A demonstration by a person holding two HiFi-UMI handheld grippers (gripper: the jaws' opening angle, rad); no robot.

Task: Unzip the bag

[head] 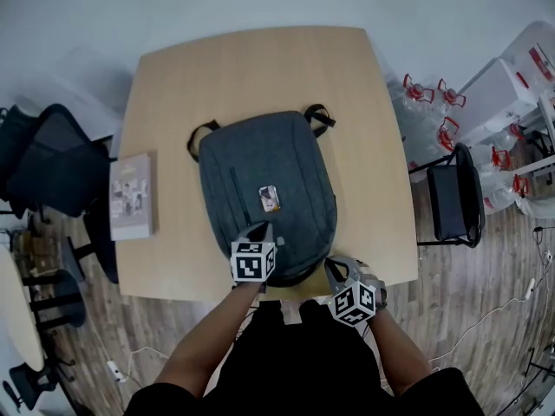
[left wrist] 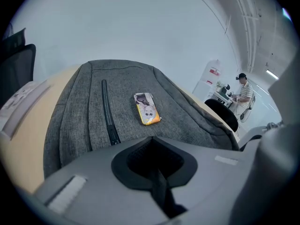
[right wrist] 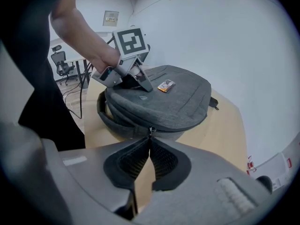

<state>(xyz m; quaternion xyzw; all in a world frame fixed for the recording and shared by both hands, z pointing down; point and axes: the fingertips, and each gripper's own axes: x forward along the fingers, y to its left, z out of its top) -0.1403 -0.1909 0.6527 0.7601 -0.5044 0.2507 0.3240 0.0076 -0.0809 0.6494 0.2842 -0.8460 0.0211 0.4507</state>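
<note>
Currently the grey bag [head: 264,193] lies flat in the middle of the desk [head: 260,68], straps toward the top of the head view and its rounded end at the lower desk edge.

Right hand-held gripper [head: 332,269] is at the lower right of the bag. In the right gripper view [right wrist: 150,139] its tips are pressed together on the zipper pull [right wrist: 149,131], on the bag's side seam at frame centre. A sliver of desk shows through the gap lower down between the pads.

Left hand-held gripper [head: 258,232] sits on the bag's top face near the lower end. In its own view [left wrist: 151,139] the jaws are pressed together and nothing shows between them. The right gripper view has it tip-down against the fabric [right wrist: 144,86].

Main zipper looks closed along the visible side. Front pocket zipper [left wrist: 108,116] runs up the left part of the bag face. A small yellow-edged card [left wrist: 147,108] lies on the bag, just above the left jaws.

A book [head: 132,196] lies at the desk's left edge, well apart from the bag. A black chair [head: 455,193] stands at right, with water bottles [head: 434,102] at upper right.
</note>
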